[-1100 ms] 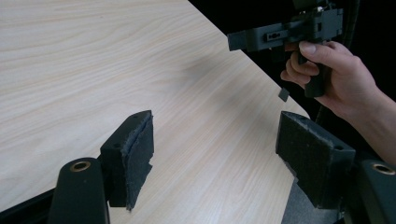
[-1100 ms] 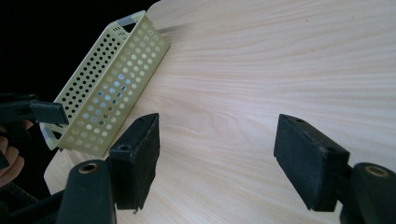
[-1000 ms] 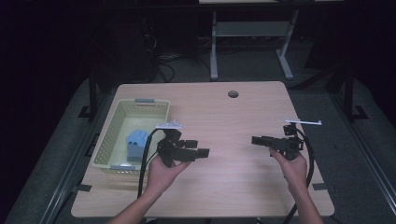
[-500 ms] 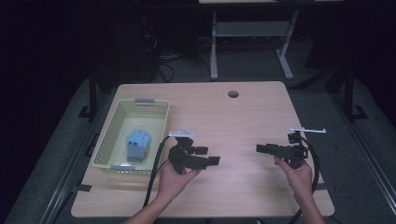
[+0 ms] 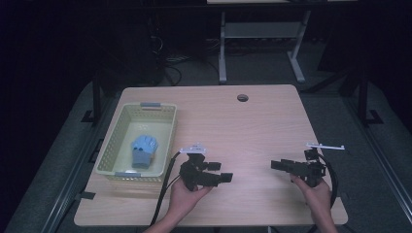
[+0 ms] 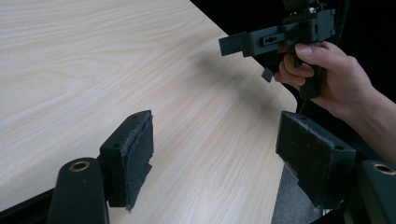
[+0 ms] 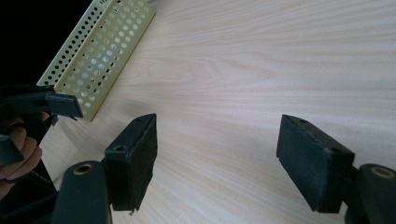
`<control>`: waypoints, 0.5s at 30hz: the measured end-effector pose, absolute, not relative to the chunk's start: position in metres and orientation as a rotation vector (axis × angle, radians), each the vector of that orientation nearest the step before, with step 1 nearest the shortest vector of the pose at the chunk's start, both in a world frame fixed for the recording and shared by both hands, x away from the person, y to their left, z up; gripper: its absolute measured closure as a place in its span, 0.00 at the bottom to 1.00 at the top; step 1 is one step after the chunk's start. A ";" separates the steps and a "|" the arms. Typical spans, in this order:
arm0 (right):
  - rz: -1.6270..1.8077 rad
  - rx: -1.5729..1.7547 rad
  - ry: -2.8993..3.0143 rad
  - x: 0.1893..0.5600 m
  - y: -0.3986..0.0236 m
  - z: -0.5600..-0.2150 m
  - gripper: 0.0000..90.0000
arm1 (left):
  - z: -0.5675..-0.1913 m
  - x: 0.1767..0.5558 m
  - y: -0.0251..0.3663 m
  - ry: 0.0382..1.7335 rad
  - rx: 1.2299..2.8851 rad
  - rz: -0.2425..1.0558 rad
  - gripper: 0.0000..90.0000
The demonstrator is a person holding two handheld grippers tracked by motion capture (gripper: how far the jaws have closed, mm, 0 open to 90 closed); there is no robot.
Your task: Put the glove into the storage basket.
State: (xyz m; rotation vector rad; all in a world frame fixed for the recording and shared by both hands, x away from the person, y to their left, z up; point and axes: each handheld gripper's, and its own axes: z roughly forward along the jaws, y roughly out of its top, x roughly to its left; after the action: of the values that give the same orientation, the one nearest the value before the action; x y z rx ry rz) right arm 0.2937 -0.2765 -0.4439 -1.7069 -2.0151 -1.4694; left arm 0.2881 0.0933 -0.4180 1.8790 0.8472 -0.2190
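A pale yellow perforated basket point(image 5: 110, 145) stands on the left of the wooden table point(image 5: 243, 126). In it lies a blue, glove-like soft item point(image 5: 143, 148). My left gripper point(image 5: 226, 177) is held low over the table's near middle, to the right of the basket, pointing right. In the left gripper view its jaws point(image 6: 219, 158) stand wide open with bare wood between them. My right gripper point(image 5: 274, 165) faces it from the near right, pointing left. Its jaws point(image 7: 217, 158) are open too and hold nothing. Each gripper view shows the other gripper point(image 6: 275, 35) point(image 7: 42, 103) in a hand.
A round cable hole point(image 5: 242, 97) sits near the table's far edge. The basket's holed side wall point(image 7: 100, 51) lies at the upper left of the right gripper view. Dark floor, cables and a white metal frame point(image 5: 257, 34) lie beyond the table.
Both hands have drawn back toward the near edge of the table. The left gripper also shifted right, away from the basket. Both stay open and empty.
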 end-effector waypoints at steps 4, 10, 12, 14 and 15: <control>-1.467 -1.703 -2.014 0.288 -0.277 -0.446 0.31 | -0.424 0.284 0.095 0.837 1.874 -0.216 0.30; -1.481 -1.688 -2.049 0.277 -0.274 -0.447 0.31 | -0.432 0.277 0.096 0.821 1.873 -0.210 0.30; -1.486 -1.676 -2.061 0.273 -0.272 -0.448 0.31 | -0.433 0.275 0.096 0.815 1.876 -0.203 0.30; -1.492 -1.667 -2.063 0.269 -0.271 -0.448 0.30 | -0.434 0.273 0.096 0.800 1.885 -0.195 0.30; -1.501 -1.659 -2.058 0.268 -0.270 -0.450 0.30 | -0.434 0.272 0.096 0.798 1.880 -0.193 0.30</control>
State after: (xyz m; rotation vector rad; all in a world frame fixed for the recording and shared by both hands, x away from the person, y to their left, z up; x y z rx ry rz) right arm 0.2678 -0.2696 -0.4496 -1.6586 -2.0581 -1.5014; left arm 0.2716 0.0960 -0.4338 1.8797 0.7984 -0.1932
